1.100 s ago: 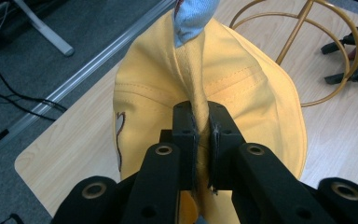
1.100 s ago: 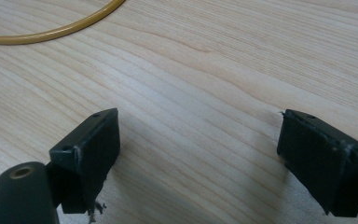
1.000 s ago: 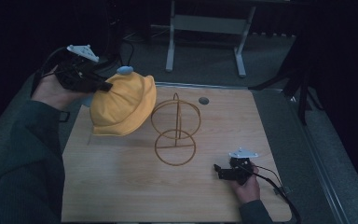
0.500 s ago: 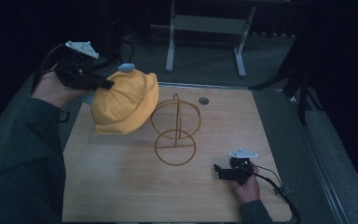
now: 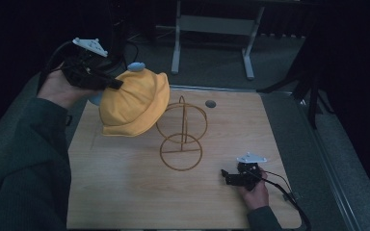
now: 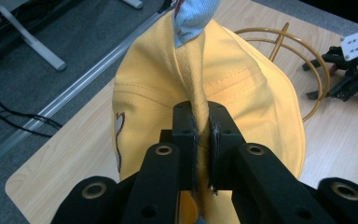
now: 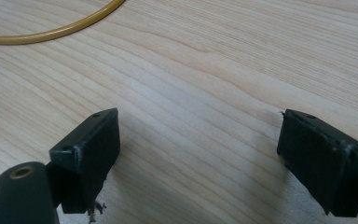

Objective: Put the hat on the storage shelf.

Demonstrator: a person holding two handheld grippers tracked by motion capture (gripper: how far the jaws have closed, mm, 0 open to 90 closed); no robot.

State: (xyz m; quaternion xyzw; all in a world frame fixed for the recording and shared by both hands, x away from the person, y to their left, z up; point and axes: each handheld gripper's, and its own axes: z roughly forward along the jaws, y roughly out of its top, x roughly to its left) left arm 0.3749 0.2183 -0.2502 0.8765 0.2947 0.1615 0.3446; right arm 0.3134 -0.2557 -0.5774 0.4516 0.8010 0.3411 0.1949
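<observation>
While my left gripper (image 6: 200,135) pinches a fold of the yellow hat (image 5: 135,103), I hold the hat in the air above the table's (image 5: 125,192) left half, just beside the wire stand (image 5: 182,137), maybe brushing it. My right gripper (image 7: 198,158) rests low over bare wood, jaws spread wide.

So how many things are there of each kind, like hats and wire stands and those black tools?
Yellow hat: 1
Gold wire stand: 1
Black tools, left tool and right tool: 2
Total: 4
</observation>
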